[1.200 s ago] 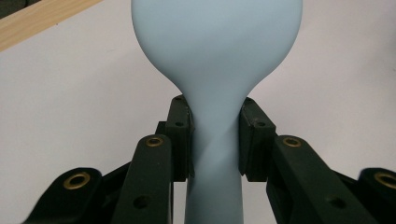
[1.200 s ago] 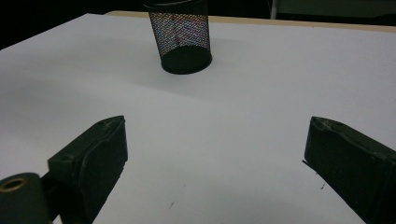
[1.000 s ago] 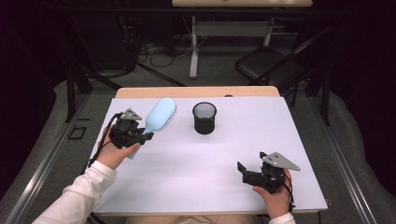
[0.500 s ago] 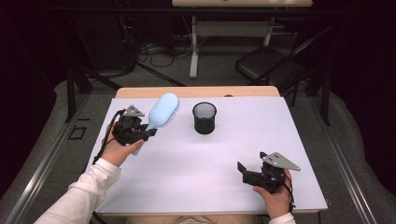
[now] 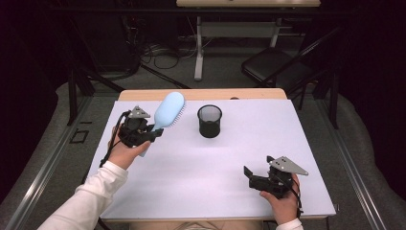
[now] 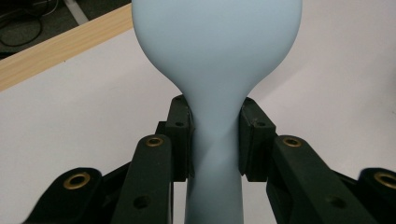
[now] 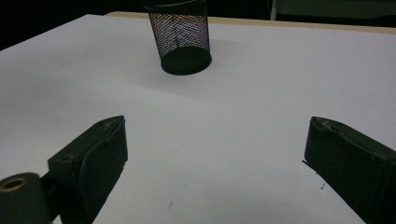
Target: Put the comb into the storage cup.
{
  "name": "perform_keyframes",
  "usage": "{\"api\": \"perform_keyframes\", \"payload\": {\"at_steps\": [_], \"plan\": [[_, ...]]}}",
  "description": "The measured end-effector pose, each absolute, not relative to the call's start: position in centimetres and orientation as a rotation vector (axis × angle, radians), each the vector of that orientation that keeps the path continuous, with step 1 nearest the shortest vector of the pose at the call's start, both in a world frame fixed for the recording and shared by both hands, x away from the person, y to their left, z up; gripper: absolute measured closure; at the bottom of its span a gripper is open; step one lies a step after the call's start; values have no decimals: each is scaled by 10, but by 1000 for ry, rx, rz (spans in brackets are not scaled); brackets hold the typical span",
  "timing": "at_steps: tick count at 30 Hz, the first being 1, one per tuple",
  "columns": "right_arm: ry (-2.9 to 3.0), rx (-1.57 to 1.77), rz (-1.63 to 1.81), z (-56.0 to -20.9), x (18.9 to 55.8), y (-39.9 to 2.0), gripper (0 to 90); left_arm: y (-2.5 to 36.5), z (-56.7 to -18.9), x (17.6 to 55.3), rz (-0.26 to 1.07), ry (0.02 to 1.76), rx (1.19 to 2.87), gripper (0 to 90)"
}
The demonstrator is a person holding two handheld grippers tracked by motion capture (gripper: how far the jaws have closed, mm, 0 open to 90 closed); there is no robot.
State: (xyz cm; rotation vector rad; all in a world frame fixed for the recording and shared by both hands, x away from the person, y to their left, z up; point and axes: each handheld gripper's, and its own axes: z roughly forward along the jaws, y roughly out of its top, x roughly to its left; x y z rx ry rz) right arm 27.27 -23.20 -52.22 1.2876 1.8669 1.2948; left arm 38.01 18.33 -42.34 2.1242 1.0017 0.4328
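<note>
White sheet covers most of the table [image 5: 210,167], with a strip of bare wood along the far edge and dark floor, cables and a folding chair behind it; pretty plain setup tbh. Over at about 10 o'clock on the sheet, the left gripper [image 5: 152,135] is pinching a light blue hairbrush [image 5: 167,111] by the neck; in the left gripper view the two pads sit tight against either side of the narrow handle [image 6: 215,154], right below where it flares out into the head; the head points up and away toward 1 o'clock from the hand, lifted off the sheet, bristles facing the right side. A black mesh pen cup [image 5: 209,120] stands upright at roughly 12 o'clock, just right of the brush head but not touching it. Down at 5 o'clock the right gripper [image 5: 249,173] hangs low over the sheet with its jaws spread wide and nothing between them; in the right gripper view the cup [image 7: 180,35] sits straight ahead, well apart.
</note>
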Motion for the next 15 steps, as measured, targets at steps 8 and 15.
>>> {"api": "perform_keyframes", "payload": {"at_steps": [8, 15], "plan": [[1862, 1289, 1297, -522, 273, -233, 58, 180, -423, 383, 459, 1003, 2092, 697], [1863, 1285, 1296, -522, 273, -233, 58, 175, -423, 386, 475, 1004, 2066, 697]]}}
